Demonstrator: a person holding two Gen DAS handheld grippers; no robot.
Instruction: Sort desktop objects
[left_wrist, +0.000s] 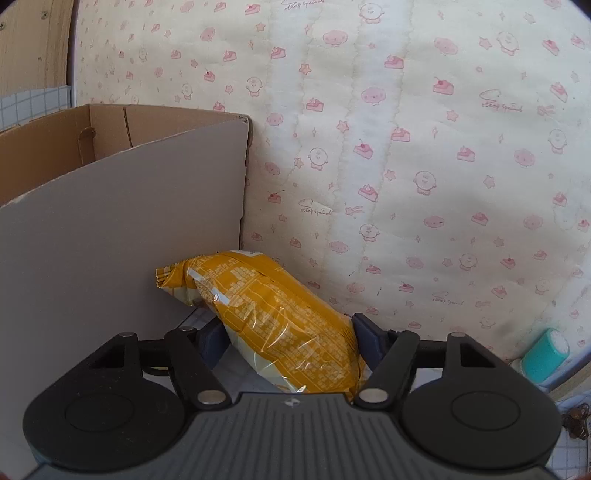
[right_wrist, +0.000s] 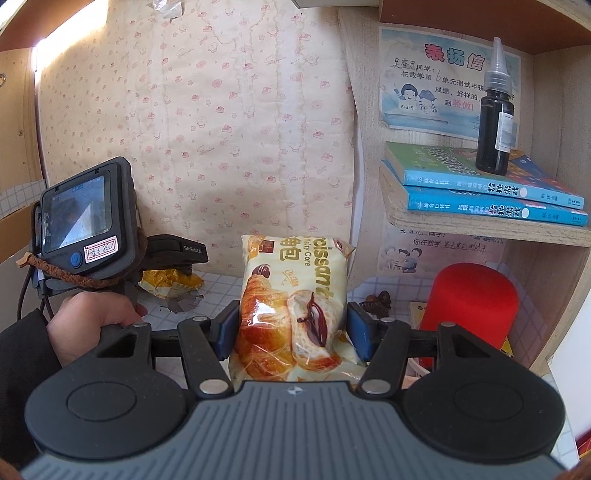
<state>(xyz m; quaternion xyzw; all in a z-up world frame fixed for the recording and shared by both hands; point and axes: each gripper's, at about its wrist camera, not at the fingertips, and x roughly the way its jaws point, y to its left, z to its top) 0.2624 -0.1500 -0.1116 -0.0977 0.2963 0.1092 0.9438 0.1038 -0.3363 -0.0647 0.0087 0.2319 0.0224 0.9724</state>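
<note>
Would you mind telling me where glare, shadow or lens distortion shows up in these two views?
Left wrist view: fisheye bends the cardboard box edges; glare streaks cross the yellow packet; a soft shadow dims the wallpaper at right. Right wrist view: blown-out daylight at the upper left; glare on the croissant pack; the shelf curves; corners darken in both.

Wall at 12 o'clock is covered by cream patterned paper (left_wrist: 406, 129) with pink cakes and stars. A teal cylinder (left_wrist: 546, 356) is seen low at 4 o'clock in the left view. In the right view, a certificate poster (right_wrist: 424, 85) is pinned at 1 o'clock, with a wooden shelf (right_wrist: 443, 221) at 3 o'clock.
</note>
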